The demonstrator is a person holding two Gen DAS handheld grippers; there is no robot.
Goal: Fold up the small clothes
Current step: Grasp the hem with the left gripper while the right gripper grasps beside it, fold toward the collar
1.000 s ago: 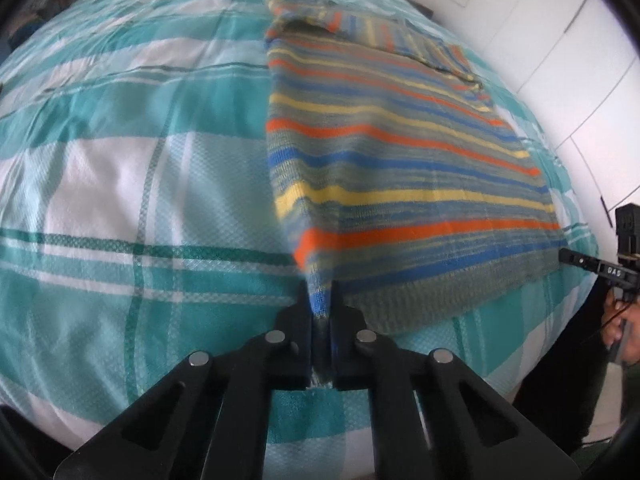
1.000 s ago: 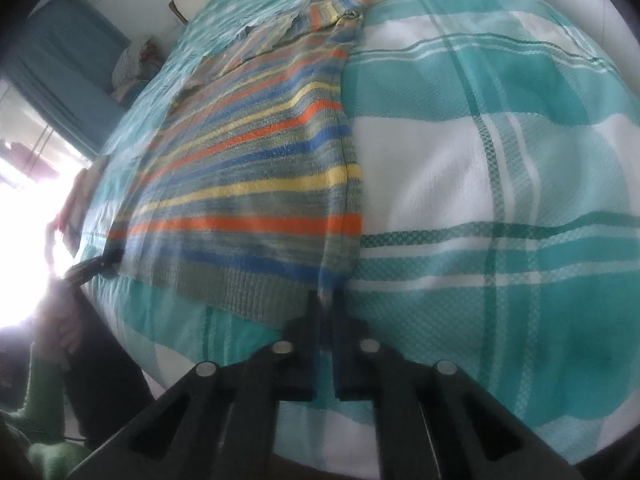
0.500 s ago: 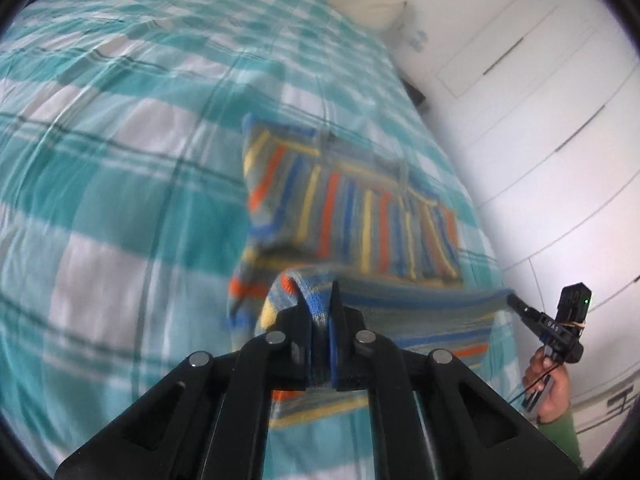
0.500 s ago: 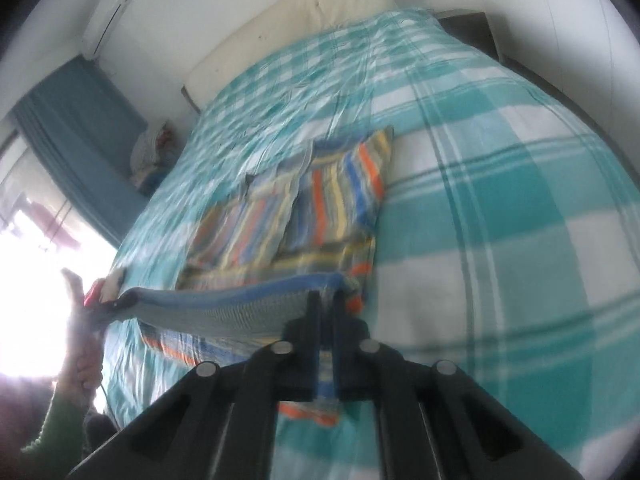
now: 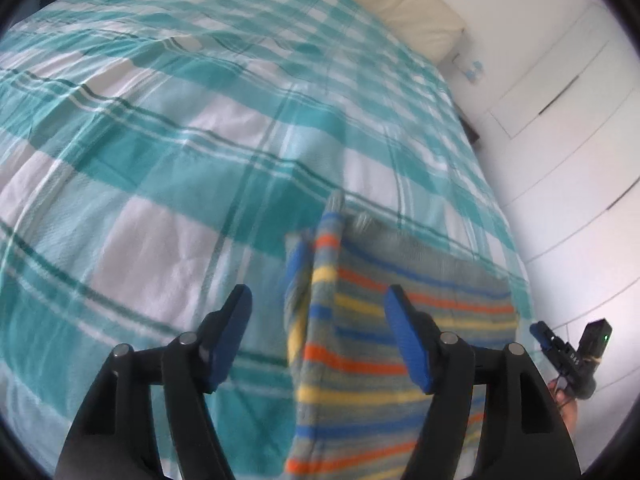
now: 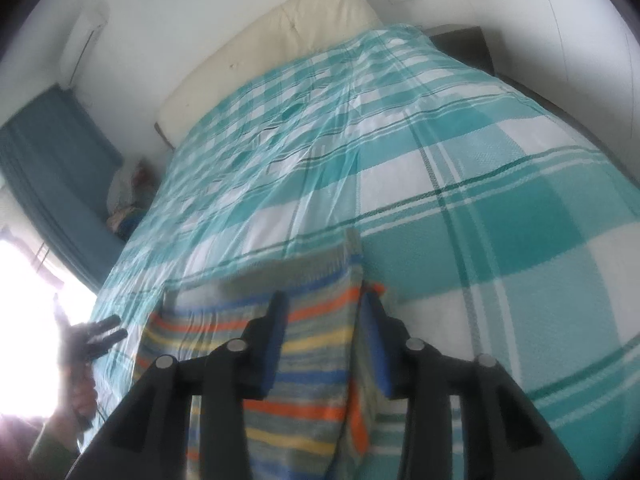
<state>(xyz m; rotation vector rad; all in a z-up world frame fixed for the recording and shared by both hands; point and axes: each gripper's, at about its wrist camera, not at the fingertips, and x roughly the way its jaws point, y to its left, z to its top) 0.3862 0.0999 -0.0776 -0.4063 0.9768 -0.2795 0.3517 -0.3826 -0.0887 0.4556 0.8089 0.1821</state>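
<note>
Both grippers, left and right, hang with fingers spread wide and empty over the folded striped sweater on the bed, its long axis running across between them, neither nearer.

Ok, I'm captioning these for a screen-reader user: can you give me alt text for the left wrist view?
The open left gripper hovers over a striped knit sweater lying on a teal and white checked bedspread, its blue-padded fingers apart and holding nothing. The right gripper shows at the right edge, and a cream headboard stands against the white wall.
</note>
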